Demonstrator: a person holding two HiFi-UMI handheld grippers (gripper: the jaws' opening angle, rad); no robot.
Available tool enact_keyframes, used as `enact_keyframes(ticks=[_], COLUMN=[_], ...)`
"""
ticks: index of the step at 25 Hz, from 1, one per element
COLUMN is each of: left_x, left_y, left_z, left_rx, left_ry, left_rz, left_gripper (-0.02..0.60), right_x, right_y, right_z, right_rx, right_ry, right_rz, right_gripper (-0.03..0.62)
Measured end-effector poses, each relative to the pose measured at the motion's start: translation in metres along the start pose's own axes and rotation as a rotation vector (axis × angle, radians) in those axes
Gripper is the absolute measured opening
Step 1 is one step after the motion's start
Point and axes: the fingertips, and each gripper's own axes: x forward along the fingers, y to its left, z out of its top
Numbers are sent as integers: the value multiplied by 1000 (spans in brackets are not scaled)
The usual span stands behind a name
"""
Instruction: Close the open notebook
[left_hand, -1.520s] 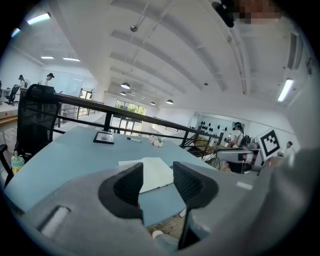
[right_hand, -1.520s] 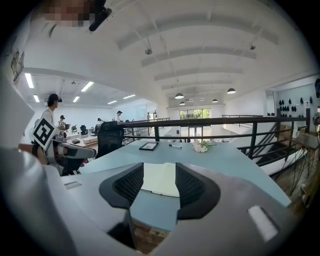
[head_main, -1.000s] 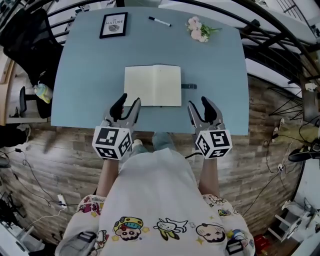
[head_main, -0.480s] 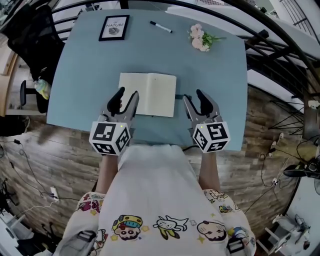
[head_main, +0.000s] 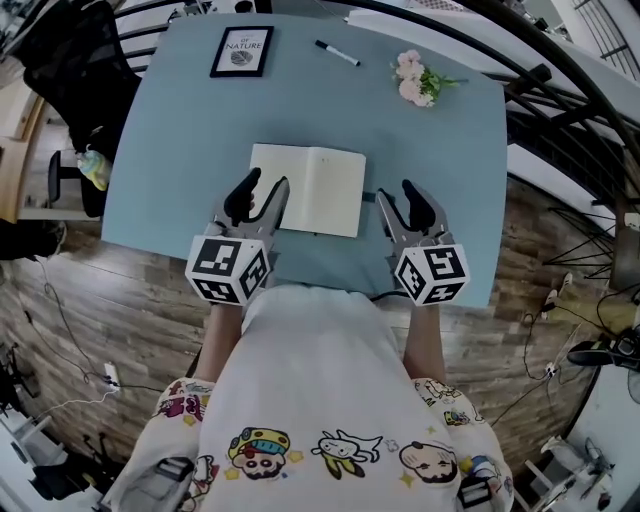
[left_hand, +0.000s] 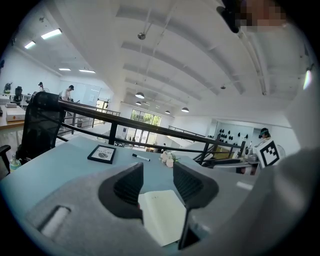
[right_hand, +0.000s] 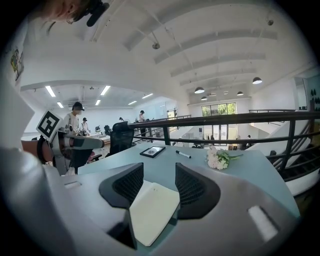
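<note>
Left hand-held gripper (head_main: 265, 186): your jaws stand wide apart and grip nothing; the tips are at the notebook's left edge.
Right hand-held gripper (head_main: 397, 193): your jaws stand wide apart and empty, just beside the notebook's right edge.
Notebook (head_main: 307, 188): lies open and flat, mid-desk, between both hand-held grippers.
Desk (head_main: 170, 130): blue; framed picture (head_main: 241, 51), marker (head_main: 337, 53) and flowers (head_main: 420, 80) sit along the far edge, well apart from the notebook.
</note>
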Motion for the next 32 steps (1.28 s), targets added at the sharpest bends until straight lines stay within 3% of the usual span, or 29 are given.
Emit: enact_keyframes(ticks=[13, 32], left_x=[9, 24], left_y=[5, 17], left_z=[-31, -145], left_rx=[-62, -309], left_ry=[74, 266], left_rz=[-41, -40], left_gripper=[183, 183], right_x=[20, 66], right_y=[10, -1], right_z=[-28, -160], right_rx=[13, 129], right_ry=[91, 376], right_rz=[26, 39], right_gripper=[196, 192])
